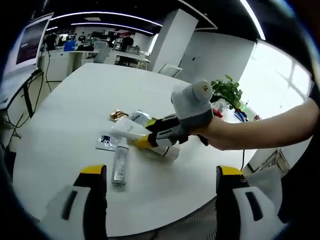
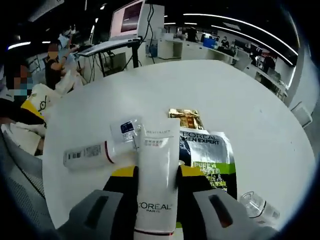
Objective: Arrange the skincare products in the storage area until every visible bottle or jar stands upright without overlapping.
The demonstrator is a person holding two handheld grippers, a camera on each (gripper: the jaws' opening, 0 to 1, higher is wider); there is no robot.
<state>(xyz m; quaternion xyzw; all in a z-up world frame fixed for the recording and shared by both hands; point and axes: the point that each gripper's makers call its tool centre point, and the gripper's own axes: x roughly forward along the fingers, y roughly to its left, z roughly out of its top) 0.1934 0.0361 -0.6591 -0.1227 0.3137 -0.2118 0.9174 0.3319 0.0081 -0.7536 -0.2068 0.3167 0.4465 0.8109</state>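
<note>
White round table point(image 1: 75, 115) in an open office, with desks and monitors behind and a potted plant point(image 1: 227, 91) at the far edge.

Right gripper point(image 2: 156, 176): jaws closed on a white L'Oréal tube point(image 2: 156, 170). The tube lies flat, long axis running along the jaws, cap end towards the camera and crimped end pointing away. In the left gripper view this same gripper point(image 1: 150, 134) enters from the right, held by a person's forearm point(image 1: 265, 127), with the tube crossing the product cluster at table level.

Left gripper point(image 1: 160, 175): jaws wide apart, holding nothing, hovering well short of the cluster.

Other items, none upright: a slim white tube with barcode point(image 2: 87, 154) lying on its side just left of the held tube; a small blue-and-white sachet point(image 2: 126, 130) beside it; a gold sachet point(image 2: 186, 118) beyond; a dark and green L'Oréal Men Expert pouch point(image 2: 207, 157) lying just right of the held tube, partly beneath it; a clear bottle point(image 2: 257, 206) on its side at lower right.

Judgement: the held tube must be swung up onto its cap. The pouch and slim tube crowd both sides, so a bare patch is wanted. The left gripper is nearer the slim tube
</note>
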